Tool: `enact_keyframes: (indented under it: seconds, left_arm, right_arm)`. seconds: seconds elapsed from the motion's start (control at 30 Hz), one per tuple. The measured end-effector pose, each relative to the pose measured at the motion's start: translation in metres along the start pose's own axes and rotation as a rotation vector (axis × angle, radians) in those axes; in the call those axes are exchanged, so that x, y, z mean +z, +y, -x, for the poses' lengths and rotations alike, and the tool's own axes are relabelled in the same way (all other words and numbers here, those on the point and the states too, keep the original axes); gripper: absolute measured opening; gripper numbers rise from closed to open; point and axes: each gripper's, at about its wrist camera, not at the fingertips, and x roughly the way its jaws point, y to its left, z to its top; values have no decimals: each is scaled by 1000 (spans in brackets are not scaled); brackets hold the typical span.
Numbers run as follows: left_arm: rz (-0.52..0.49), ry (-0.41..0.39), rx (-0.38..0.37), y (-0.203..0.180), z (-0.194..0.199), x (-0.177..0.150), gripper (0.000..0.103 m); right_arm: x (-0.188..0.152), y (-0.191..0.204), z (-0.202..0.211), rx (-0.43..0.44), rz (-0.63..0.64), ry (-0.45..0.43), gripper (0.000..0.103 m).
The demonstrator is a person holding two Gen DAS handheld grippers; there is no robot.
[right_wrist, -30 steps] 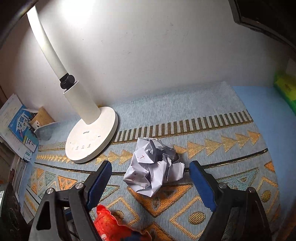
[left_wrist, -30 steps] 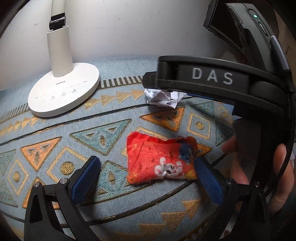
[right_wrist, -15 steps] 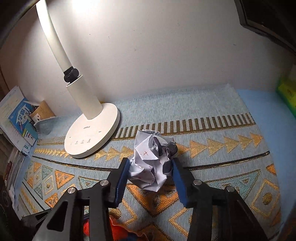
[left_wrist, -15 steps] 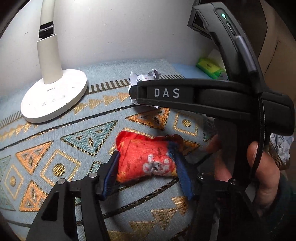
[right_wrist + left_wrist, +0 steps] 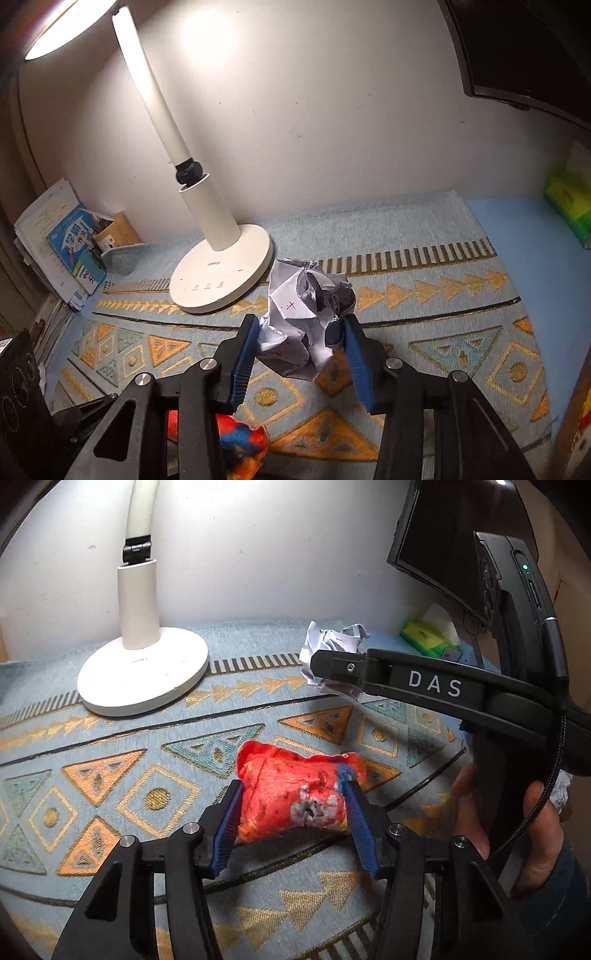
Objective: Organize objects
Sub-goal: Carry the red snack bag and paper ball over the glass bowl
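A red snack packet (image 5: 280,775) sits between the blue pads of my left gripper (image 5: 291,801), low over the patterned cloth (image 5: 110,775). The jaws are closing and the pads press its two sides. A crumpled white paper ball (image 5: 299,306) is pinched in my right gripper (image 5: 301,326), just off the cloth. In the left wrist view the paper ball (image 5: 332,638) pokes out behind the right gripper's black finger (image 5: 332,666), and a hand (image 5: 539,834) holds that gripper's handle. The red packet (image 5: 240,439) shows at the bottom of the right wrist view.
A white desk lamp (image 5: 221,273) stands lit at the back left, its base on the cloth. A dark monitor (image 5: 436,554) hangs at the back right above a green tissue pack (image 5: 428,638). Papers and books (image 5: 55,251) lean at the far left wall.
Both grippers went from wide open to closed on their objects: the left on the red packet, the right on the paper ball. Both have since risen and pulled back a little.
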Motion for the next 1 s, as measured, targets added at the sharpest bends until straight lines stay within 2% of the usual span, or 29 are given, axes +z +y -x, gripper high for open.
enact_keyframes:
  seconds: [0.2,0.33,0.4,0.47,0.63,0.77,0.87,0.97,1.0]
  left_arm:
    - [-21,-21,38,-4,25,-6,51]
    - [-56,-26,41,-5,28,-3,51]
    - [-72,-47,34,-4,56,-15,51]
    - [-96,-80,20,-17,71,-9,51]
    - [-165,-165,-70,-71,91,21,51]
    - [-207,-195,-157,-121,90,40,51]
    - [-240,-204,-185,-154,80,47,51]
    - [-246,-167,-271,-178,66,50,51]
    - [-259,-166,-276,-186,60,50,51]
  right_arm:
    - [-27,19,49,-7,-26,-28,45]
    - [-44,21,87,-61,-51,-54,45]
    - [-51,16,113,-68,-70,-85,45]
    - [-54,9,144,-98,-87,-122,45]
    - [-49,-22,221,-229,-120,-221,45]
    - [-45,-59,268,-325,-182,-269,45]
    - [-41,-85,287,-398,-220,-281,45]
    - [-39,-111,288,-441,-260,-262,45]
    - [-39,-120,287,-451,-272,-248,45]
